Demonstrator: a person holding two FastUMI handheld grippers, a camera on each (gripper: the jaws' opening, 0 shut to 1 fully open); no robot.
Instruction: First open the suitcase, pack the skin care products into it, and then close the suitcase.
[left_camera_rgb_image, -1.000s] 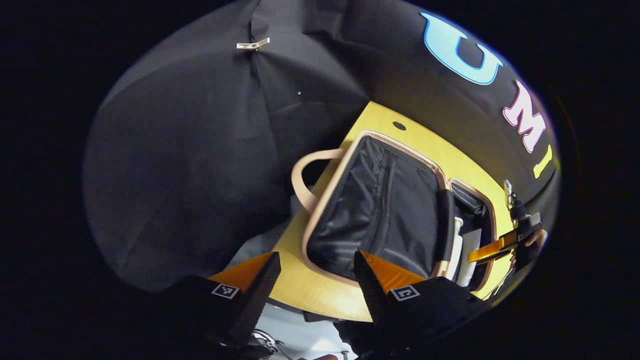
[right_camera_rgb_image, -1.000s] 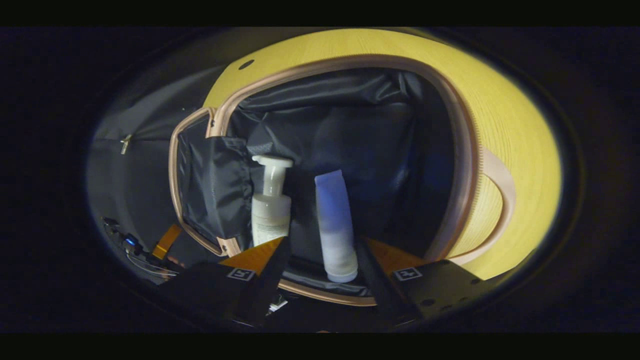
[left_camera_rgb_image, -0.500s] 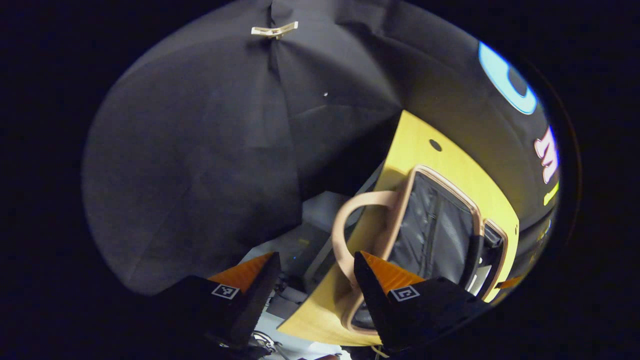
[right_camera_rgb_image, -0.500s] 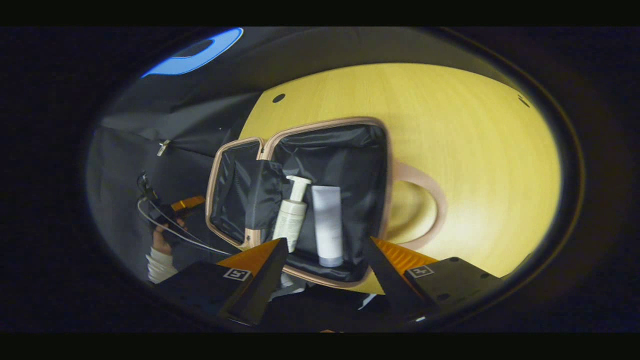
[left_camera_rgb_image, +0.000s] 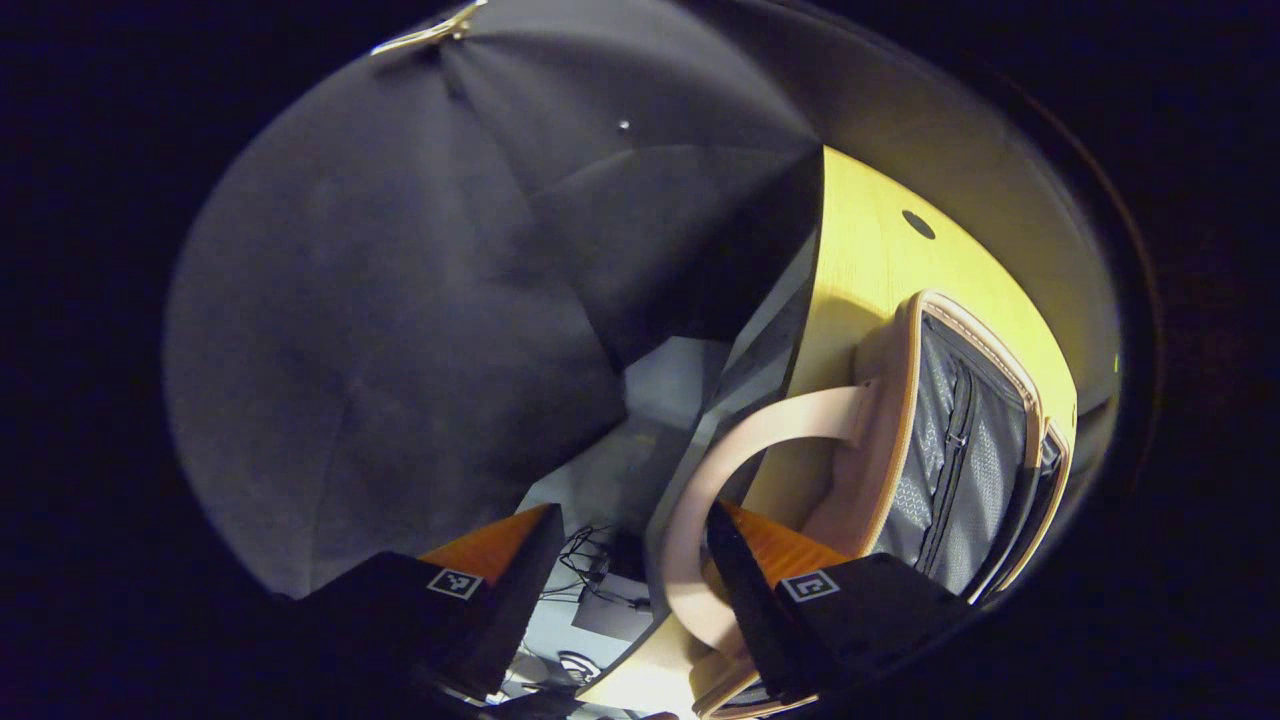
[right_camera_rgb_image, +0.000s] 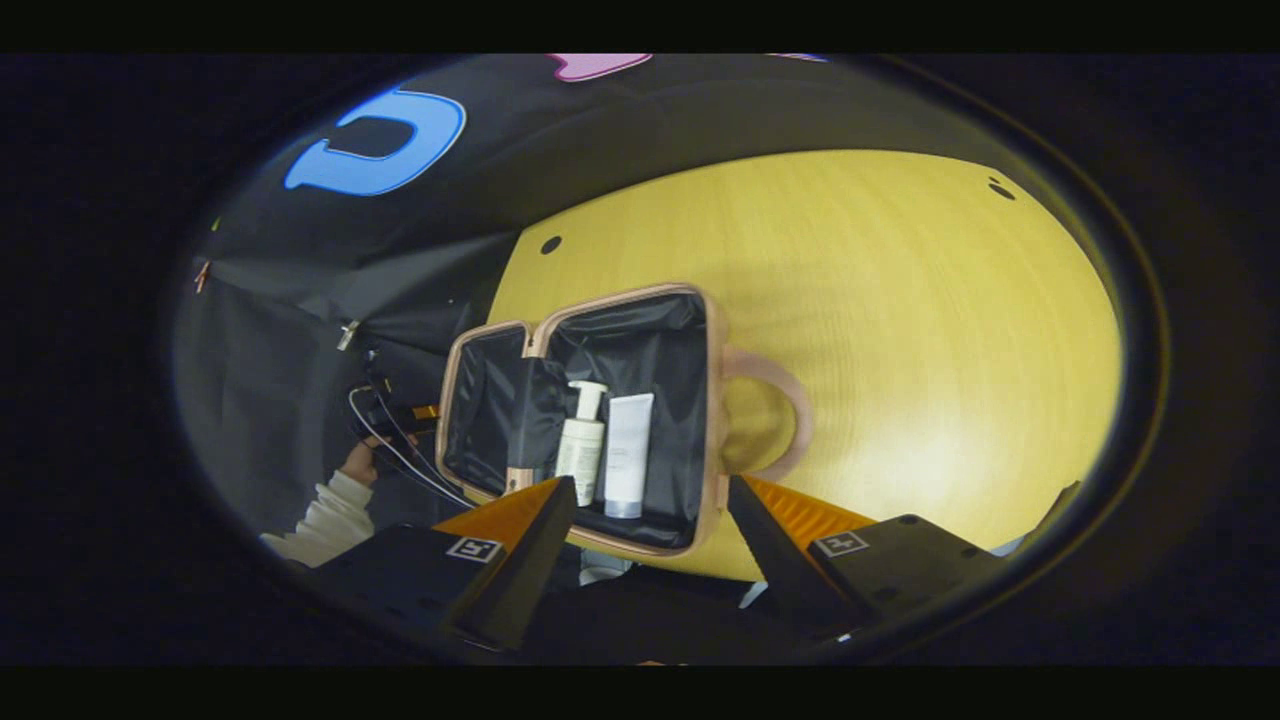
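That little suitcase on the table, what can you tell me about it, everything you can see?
The suitcase is a small pinkish-beige case lying open flat on the yellow table, both halves lined with dark, shiny fabric. A curved carry handle sticks out from one long edge. In the larger half a white pump bottle and a pale tube lie side by side. In the left gripper view another handle curves close by the left gripper, whose open fingers do not clamp it.
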